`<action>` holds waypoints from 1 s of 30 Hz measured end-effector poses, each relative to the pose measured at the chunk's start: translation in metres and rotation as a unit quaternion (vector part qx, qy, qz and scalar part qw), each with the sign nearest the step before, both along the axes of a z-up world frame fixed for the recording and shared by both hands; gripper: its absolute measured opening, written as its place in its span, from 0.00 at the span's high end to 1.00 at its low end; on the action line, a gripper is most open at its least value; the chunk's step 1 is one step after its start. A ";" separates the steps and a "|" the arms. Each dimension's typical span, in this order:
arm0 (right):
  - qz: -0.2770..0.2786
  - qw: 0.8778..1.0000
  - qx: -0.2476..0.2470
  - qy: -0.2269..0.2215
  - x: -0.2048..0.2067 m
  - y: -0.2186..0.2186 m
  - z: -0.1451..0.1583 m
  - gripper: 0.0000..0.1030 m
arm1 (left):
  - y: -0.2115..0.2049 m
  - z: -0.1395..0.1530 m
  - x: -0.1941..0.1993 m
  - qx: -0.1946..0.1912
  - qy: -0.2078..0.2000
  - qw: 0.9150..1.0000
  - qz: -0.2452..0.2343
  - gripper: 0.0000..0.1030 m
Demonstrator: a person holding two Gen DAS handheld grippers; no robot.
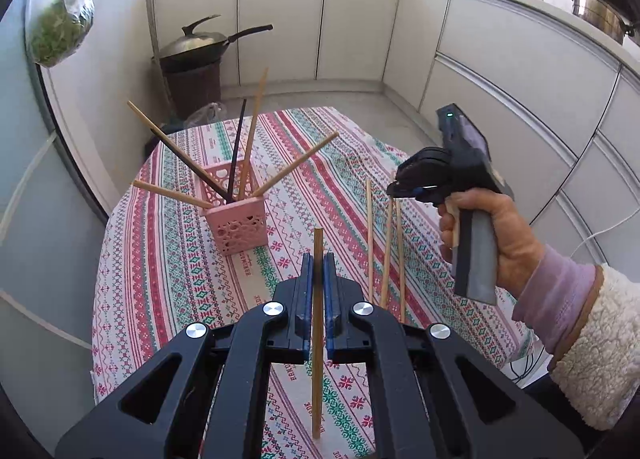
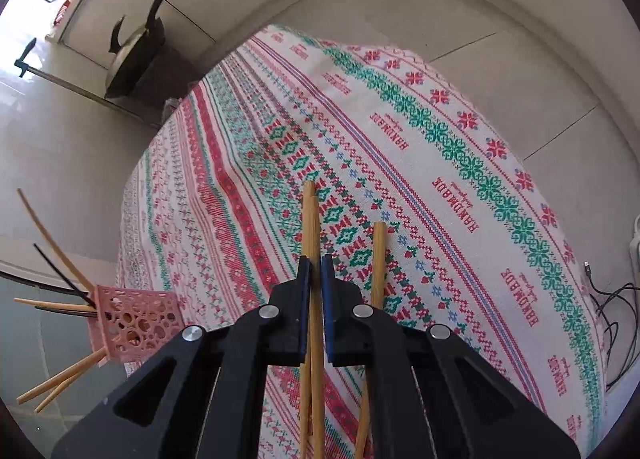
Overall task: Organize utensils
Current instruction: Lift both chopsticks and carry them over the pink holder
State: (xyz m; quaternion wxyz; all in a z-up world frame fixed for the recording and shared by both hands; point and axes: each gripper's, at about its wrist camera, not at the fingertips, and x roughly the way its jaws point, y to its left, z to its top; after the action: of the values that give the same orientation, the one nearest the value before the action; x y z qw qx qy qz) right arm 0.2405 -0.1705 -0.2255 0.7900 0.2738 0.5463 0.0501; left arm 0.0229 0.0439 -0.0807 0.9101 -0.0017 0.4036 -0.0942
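A pink perforated holder (image 1: 237,215) stands on the patterned tablecloth (image 1: 168,259) and holds several wooden and dark chopsticks (image 1: 250,139) that fan outward. My left gripper (image 1: 318,259) is shut on one wooden chopstick (image 1: 317,339), held above the cloth to the right of and nearer than the holder. My right gripper (image 2: 315,261) is shut on two wooden chopsticks (image 2: 310,219); a third chopstick (image 2: 378,259) runs beside its right finger. In the left wrist view the right gripper (image 1: 394,189) hovers at right with chopsticks (image 1: 386,251) below it. The holder (image 2: 136,323) sits at the right view's lower left.
A wok with a lid (image 1: 200,45) sits on a dark bin beyond the table. White cabinets (image 1: 500,59) curve around the back and right. A bag of greens (image 1: 58,29) hangs at upper left. Cables (image 2: 612,323) lie on the floor at right.
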 end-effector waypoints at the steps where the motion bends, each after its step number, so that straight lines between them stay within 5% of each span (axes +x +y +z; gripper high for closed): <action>1: -0.002 1.000 0.005 -0.012 -0.006 -0.002 0.011 0.94 | 0.001 0.003 -0.002 -0.003 -0.005 1.000 0.002 0.96; 14: 0.014 0.990 0.042 -0.137 -0.111 -0.014 0.111 0.94 | 0.032 0.039 -0.024 -0.031 -0.064 0.996 0.050 0.96; 30: 0.000 0.977 0.063 -0.201 -0.168 -0.043 0.155 0.94 | 0.065 0.053 -0.035 -0.053 -0.078 0.988 0.125 0.96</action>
State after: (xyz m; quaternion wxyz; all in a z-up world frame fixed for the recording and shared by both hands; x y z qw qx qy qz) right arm 0.0728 -0.2138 -0.0707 0.8648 0.3078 0.3717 0.1387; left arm -0.0121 0.1093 -0.0279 0.9420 -0.0931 0.3223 -0.0007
